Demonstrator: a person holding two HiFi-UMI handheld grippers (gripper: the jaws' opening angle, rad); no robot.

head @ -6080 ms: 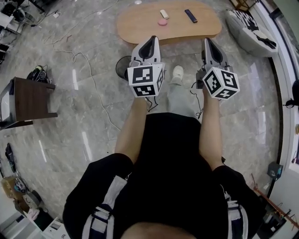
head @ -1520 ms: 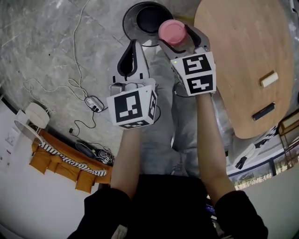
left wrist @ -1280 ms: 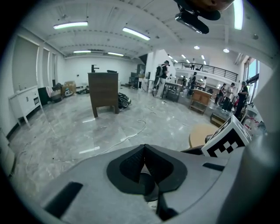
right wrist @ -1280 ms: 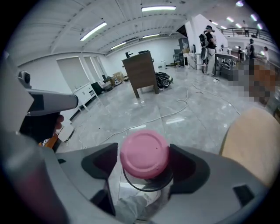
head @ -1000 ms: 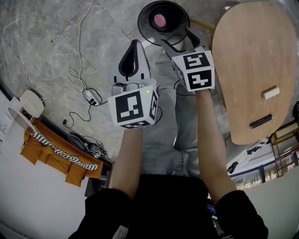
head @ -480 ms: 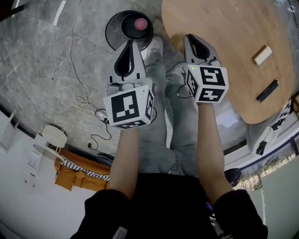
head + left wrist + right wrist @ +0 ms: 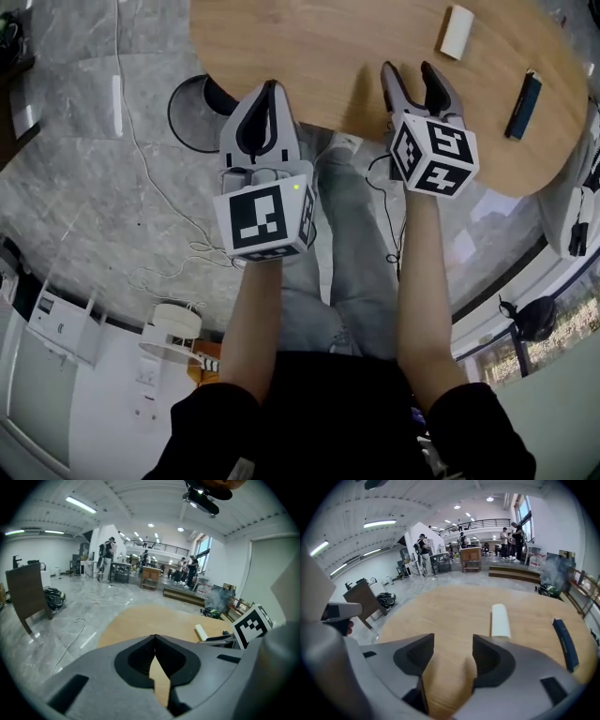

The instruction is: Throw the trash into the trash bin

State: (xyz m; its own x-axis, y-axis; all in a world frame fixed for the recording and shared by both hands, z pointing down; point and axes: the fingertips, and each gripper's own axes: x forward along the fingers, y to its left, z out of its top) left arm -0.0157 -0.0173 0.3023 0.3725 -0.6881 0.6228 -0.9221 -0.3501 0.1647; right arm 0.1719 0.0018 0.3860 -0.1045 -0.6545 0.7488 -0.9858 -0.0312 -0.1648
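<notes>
My left tongs (image 7: 270, 86) are closed: in the left gripper view (image 7: 155, 637) the tips meet with nothing between them. My right tongs (image 7: 408, 70) have just been opening and stand partly apart, gripping nothing, over the near edge of the oval light wooden table (image 7: 319, 42); bare wood shows through the gap (image 7: 453, 641). The round black trash bin (image 7: 174, 120) sits on the grey marble floor, half hidden under the table's edge, beside my left tongs. A white oblong piece (image 7: 500, 619) and a dark blue flat bar (image 7: 565, 644) lie apart on the table, beyond my right tongs.
</notes>
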